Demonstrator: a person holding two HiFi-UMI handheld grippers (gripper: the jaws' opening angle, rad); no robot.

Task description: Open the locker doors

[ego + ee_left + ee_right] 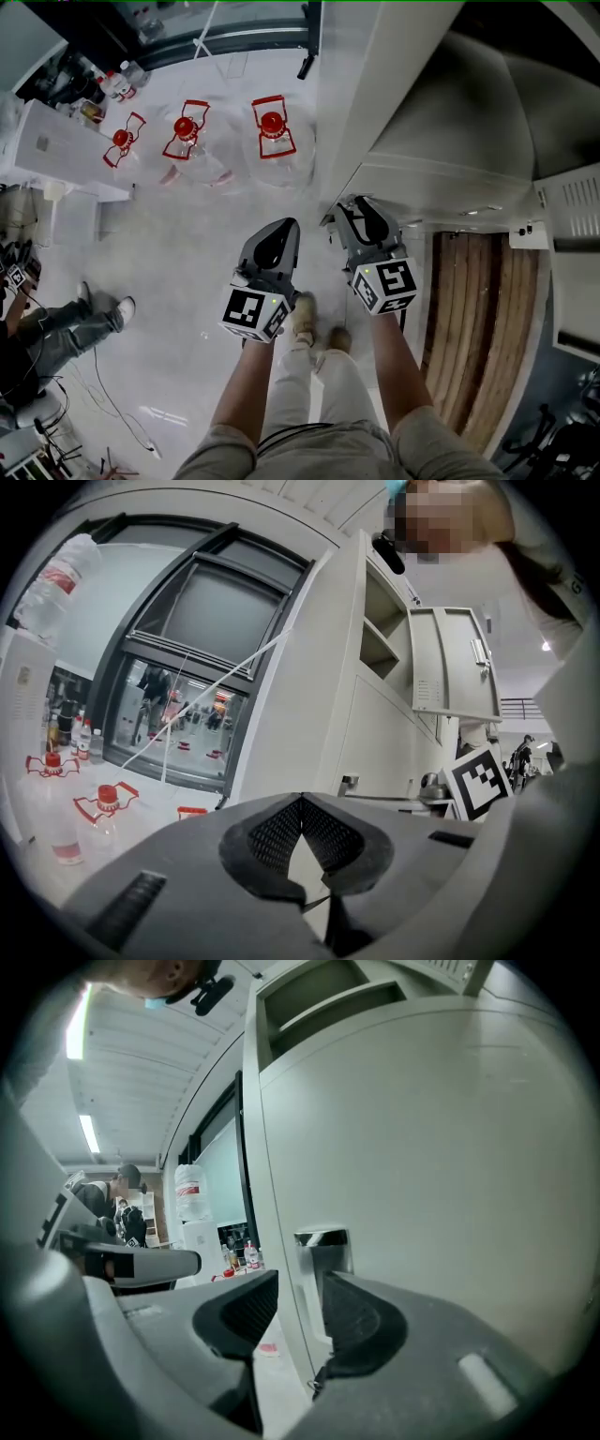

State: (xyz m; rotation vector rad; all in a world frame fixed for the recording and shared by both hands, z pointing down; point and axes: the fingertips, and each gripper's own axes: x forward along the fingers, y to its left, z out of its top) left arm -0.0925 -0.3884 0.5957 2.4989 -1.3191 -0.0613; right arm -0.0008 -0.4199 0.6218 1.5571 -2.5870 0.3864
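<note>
The light is bright and even. Ceiling strips (89,1133) glare in the right gripper view. Both gripper views bend at their dark round edges.

Head view: high up, steeply down over floor (187,239) and locker (375,112) top. Left gripper view: near level, along locker side, toward window (216,611). Right gripper view: hard against locker door (422,1194) edge, handle (322,1239) close. All three share the locker.
</note>
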